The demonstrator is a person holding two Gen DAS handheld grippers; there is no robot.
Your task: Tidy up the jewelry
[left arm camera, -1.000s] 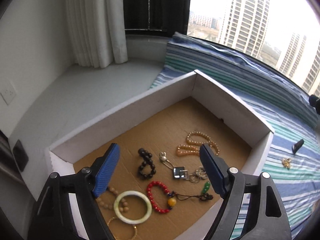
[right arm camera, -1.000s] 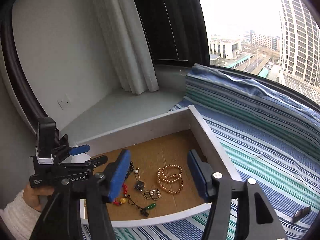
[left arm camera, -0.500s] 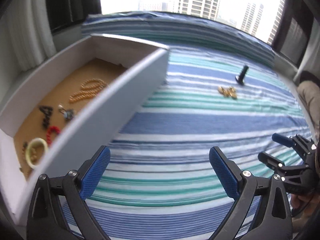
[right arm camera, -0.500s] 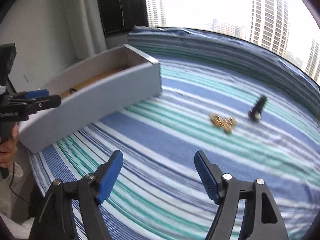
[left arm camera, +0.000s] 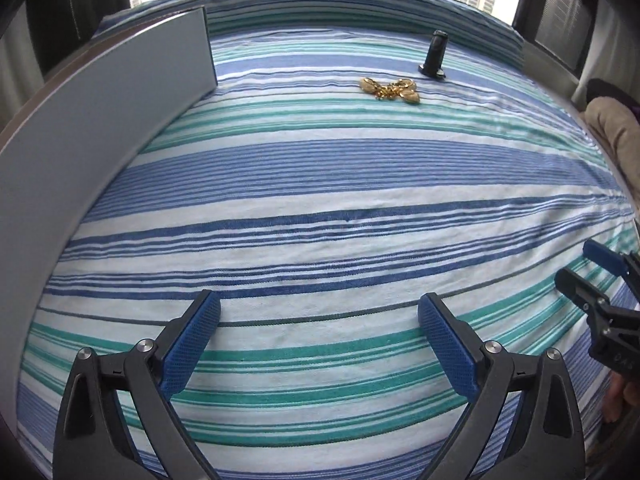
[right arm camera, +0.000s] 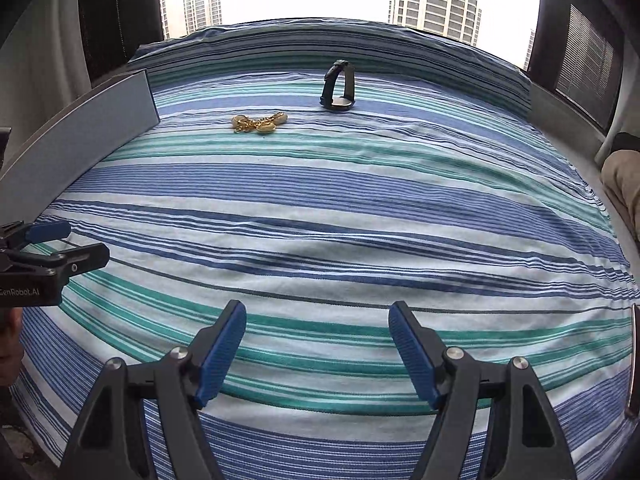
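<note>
Both grippers swing away from the white box (left arm camera: 100,120) and now face the striped bed (left arm camera: 320,168), left gripper (left arm camera: 318,344) and right gripper (right arm camera: 316,354) released, grasping nothing. Near the bed's far edge a gold chain bracelet (right arm camera: 259,123) and black watch (right arm camera: 339,88) remain to be boxed.

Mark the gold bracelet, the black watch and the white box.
gold bracelet (right arm camera: 259,123), right wrist view, middle of the charm cluster.
black watch (right arm camera: 338,102), right wrist view, on its case at the bottom.
white box (left arm camera: 120,92), left wrist view, outer side wall.
</note>
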